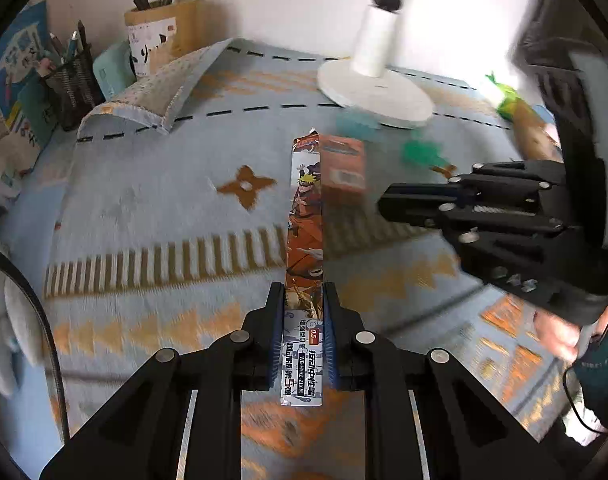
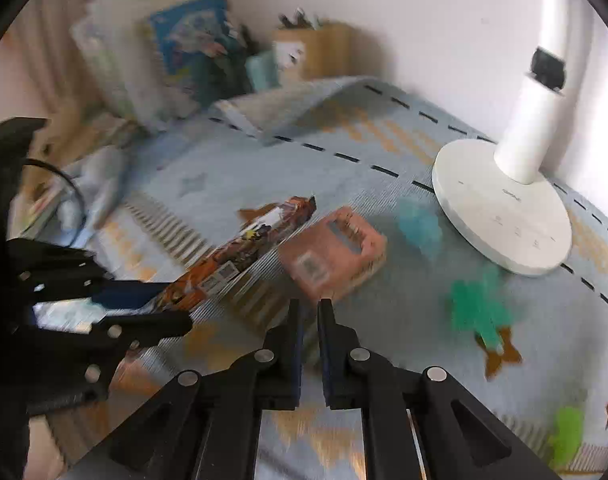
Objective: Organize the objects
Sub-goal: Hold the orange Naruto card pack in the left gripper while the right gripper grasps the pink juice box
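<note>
Black hinged fingers of the left gripper (image 1: 304, 300) clamp a long, narrow pen-refill box (image 1: 305, 240) by its near end, blue pads pressed flat against both long sides. That box is glossy printed card, orange and silver, with a cartoon figure along its length and a white label panel with printed text and "0.5" between the fingers; its far end juts forward, lifted clear of the woven rug (image 1: 144, 184). Just right of the box's far end, on the rug, lies a small salmon-orange carton (image 1: 341, 170) with a barcode patch, blurred by motion. The right gripper (image 2: 309, 308) hovers just short of that carton, its fingers drawn almost together with only a thin gap and nothing between them. The rug is pale blue flat-weave cloth with orange diamonds, a star motif, a comb-like striped band and a dashed black line; its far edge is folded up. Beyond stands a smooth white lamp (image 1: 377, 92) with a round disc base and a cylindrical stem. Soft green and teal shapes (image 2: 477, 306) lie near the lamp base, too blurred to name. At the wall stand a wire-mesh pen cup (image 1: 72, 84) and a yellow cylindrical holder (image 1: 166, 28) with pens.
</note>
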Demonstrator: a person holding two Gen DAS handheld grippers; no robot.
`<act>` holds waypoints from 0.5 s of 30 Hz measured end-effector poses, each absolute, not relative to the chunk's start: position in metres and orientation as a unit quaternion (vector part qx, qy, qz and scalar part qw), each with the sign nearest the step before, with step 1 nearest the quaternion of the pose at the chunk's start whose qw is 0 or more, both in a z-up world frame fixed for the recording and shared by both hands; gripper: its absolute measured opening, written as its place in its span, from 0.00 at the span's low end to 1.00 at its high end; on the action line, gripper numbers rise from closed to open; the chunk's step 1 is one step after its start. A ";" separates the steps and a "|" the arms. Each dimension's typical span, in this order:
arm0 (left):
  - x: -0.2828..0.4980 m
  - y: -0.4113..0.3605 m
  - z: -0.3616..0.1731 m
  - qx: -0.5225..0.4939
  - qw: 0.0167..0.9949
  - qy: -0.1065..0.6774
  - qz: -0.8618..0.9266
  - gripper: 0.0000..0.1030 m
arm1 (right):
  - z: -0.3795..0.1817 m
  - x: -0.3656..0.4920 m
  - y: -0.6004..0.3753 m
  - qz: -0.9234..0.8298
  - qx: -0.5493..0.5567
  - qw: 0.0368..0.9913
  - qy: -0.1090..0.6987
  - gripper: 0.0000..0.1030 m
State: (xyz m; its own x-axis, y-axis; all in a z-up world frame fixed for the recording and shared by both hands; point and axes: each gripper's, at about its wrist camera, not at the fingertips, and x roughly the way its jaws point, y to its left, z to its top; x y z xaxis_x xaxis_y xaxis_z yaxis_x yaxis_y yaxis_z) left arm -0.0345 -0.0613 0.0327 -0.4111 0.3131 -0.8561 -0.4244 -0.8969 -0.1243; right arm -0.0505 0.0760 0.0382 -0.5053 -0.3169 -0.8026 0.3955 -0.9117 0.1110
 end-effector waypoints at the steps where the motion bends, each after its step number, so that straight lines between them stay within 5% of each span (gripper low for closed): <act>1: -0.028 -0.061 0.034 -0.495 0.221 0.054 0.839 0.14 | 0.044 -0.037 0.082 -0.870 0.444 0.210 0.048 0.07; 5: 0.008 -0.061 0.042 -0.485 0.215 0.033 0.847 0.14 | 0.052 -0.007 0.094 -0.864 0.451 0.215 0.055 0.08; 8: 0.021 -0.069 0.047 -0.474 0.195 0.017 0.859 0.14 | 0.051 -0.009 0.094 -0.869 0.460 0.181 0.030 0.39; 9: 0.024 -0.073 0.048 -0.471 0.190 0.012 0.861 0.14 | 0.050 -0.012 0.093 -0.869 0.462 0.177 0.013 0.59; 10: 0.026 -0.077 0.049 -0.469 0.188 0.005 0.863 0.14 | 0.048 -0.020 0.091 -0.871 0.460 0.172 -0.018 0.69; 15: 0.035 -0.103 0.048 -0.476 0.162 -0.018 0.864 0.14 | 0.040 -0.060 0.063 -0.862 0.479 0.152 -0.062 0.70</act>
